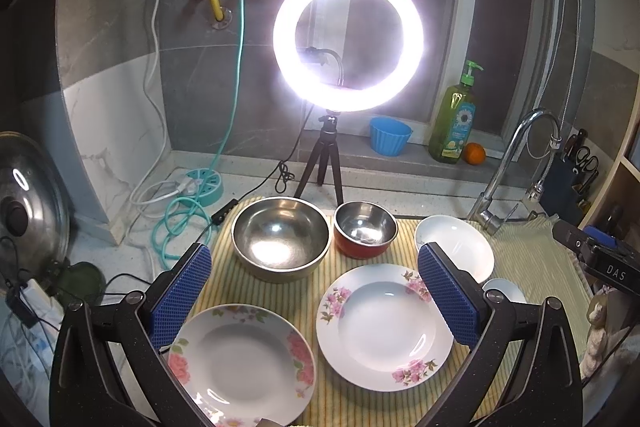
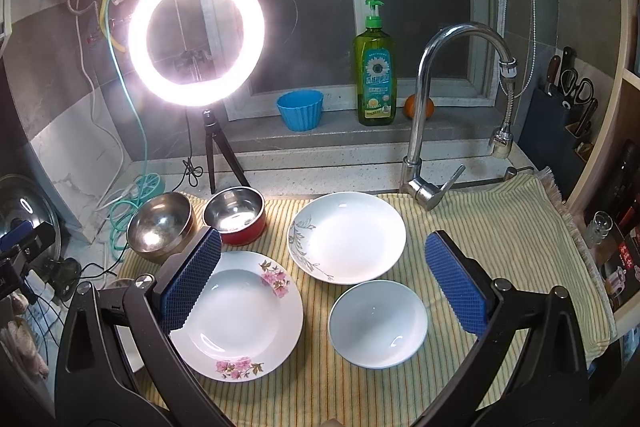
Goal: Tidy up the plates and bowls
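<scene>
Both claws hung released and empty above the striped yellow cloth (image 2: 500, 227), each with its blue pads spread wide. The left gripper (image 1: 316, 295) stood over the two flowered plates: the pink-rose plate (image 1: 240, 363) lay just below and toward its left pad, the pink-blossom plate (image 1: 384, 323) under its right pad, the two nearly touching at the rims. Beyond them sat the large steel bowl (image 1: 280, 235) and the smaller red-sided steel bowl (image 1: 366, 229), side by side. The right gripper (image 2: 324, 283) hovered over the small plain white dish (image 2: 378, 323), which lay almost centred between its pads and slightly ahead, with the grey-leaf plate (image 2: 346, 237) just beyond it and the blossom plate under its left pad. The plates were round, so no long axis mattered; a rim had to sit between the pads. By my reading nothing was stacked yet, and the right claw was nearer the white dishes, the left nearer the flowered plates and bowls
</scene>
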Demonstrator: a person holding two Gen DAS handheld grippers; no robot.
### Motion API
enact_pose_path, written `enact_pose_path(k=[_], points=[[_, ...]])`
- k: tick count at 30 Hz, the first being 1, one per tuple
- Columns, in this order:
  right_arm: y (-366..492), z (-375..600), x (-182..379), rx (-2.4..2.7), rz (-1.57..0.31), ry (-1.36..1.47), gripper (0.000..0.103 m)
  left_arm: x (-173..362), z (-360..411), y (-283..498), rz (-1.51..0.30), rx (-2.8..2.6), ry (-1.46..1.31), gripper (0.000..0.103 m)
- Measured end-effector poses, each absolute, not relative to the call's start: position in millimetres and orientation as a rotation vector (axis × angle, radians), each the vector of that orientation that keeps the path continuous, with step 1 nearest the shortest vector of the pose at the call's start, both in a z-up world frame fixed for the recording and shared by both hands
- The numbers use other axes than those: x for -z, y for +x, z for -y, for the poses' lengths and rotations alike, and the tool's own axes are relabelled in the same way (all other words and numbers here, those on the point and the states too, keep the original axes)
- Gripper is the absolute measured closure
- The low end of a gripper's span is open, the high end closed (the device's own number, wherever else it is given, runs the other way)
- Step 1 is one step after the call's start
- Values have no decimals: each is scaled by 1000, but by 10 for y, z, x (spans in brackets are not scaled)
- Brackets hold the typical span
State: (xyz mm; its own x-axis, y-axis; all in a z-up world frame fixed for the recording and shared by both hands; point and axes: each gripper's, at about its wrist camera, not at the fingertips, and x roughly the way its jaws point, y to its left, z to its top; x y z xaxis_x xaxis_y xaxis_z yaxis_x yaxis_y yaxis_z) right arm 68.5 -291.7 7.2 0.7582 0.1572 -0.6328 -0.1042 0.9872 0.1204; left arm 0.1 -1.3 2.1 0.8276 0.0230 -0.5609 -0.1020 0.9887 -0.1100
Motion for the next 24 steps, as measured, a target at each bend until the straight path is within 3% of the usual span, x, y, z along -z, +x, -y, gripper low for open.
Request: enact_pose_path(k=[24], points=[[663, 2901, -97, -149, -702, 79, 0, -25, 36, -1, -589, -60, -153, 1]])
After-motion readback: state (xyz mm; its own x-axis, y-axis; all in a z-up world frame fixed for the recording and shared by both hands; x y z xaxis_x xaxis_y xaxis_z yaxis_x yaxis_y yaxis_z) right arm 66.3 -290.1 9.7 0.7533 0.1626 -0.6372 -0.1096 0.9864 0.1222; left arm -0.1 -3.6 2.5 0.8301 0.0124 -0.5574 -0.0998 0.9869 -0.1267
